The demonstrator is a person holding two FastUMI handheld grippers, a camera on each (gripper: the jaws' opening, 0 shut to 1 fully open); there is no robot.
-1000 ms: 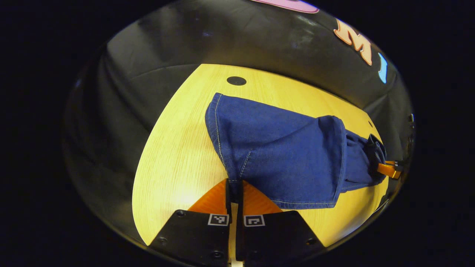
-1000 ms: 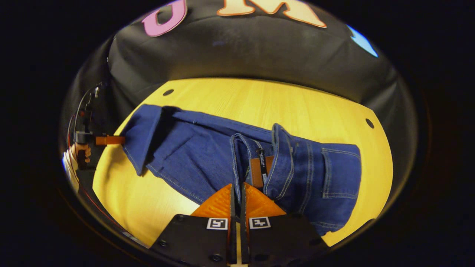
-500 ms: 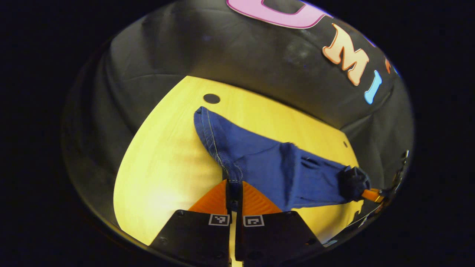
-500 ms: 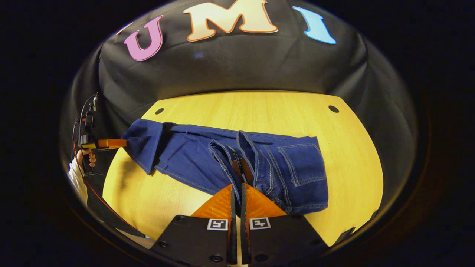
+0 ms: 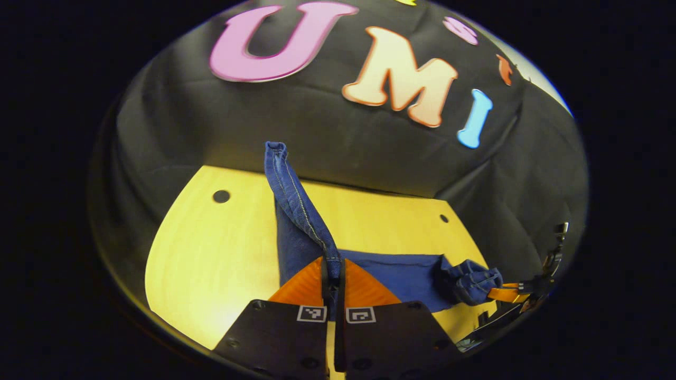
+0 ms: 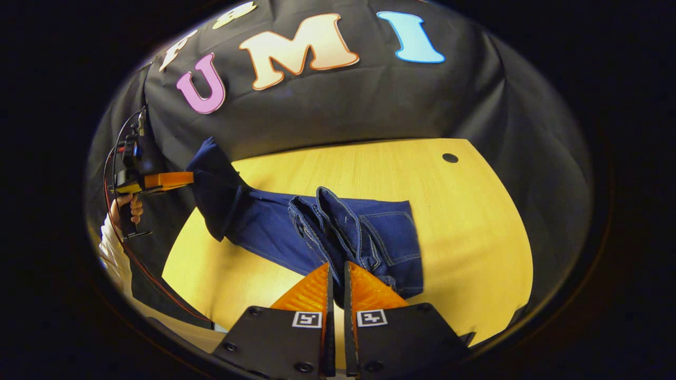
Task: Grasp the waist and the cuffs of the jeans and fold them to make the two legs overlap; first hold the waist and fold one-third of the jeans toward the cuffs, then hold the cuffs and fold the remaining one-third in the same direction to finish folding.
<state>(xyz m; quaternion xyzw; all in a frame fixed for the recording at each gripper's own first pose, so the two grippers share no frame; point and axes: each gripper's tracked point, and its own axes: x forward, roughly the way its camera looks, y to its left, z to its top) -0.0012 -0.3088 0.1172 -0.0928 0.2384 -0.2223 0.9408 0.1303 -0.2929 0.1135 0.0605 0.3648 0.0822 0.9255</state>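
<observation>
The blue jeans (image 6: 388,237) stretch across the yellow wooden table (image 6: 465,227), legs overlapped. My right gripper (image 6: 336,274) is shut on the bunched waist (image 6: 327,211), lifting it off the table. In the left gripper view, my left gripper (image 5: 332,272) is shut on the cuffs (image 5: 290,195), whose hem rises upright above the fingers. The jeans (image 5: 391,272) run from there to the right, where the waist bundle (image 5: 470,279) hangs from the right gripper (image 5: 494,293). The right gripper view shows the left gripper (image 6: 187,178) at far left, holding the raised cuffs (image 6: 211,174).
A hand (image 6: 124,208) with a white sleeve holds the left gripper's handle, with cables trailing from it. The table has small round holes (image 5: 221,196) (image 6: 450,158) near its far corners. The black booth cloth hangs close behind the table's far edge.
Both grippers have risen, lifting the cuffs and waist off the table. The cuff hem now stands upright instead of lying flat, and the waist has bunched up.
</observation>
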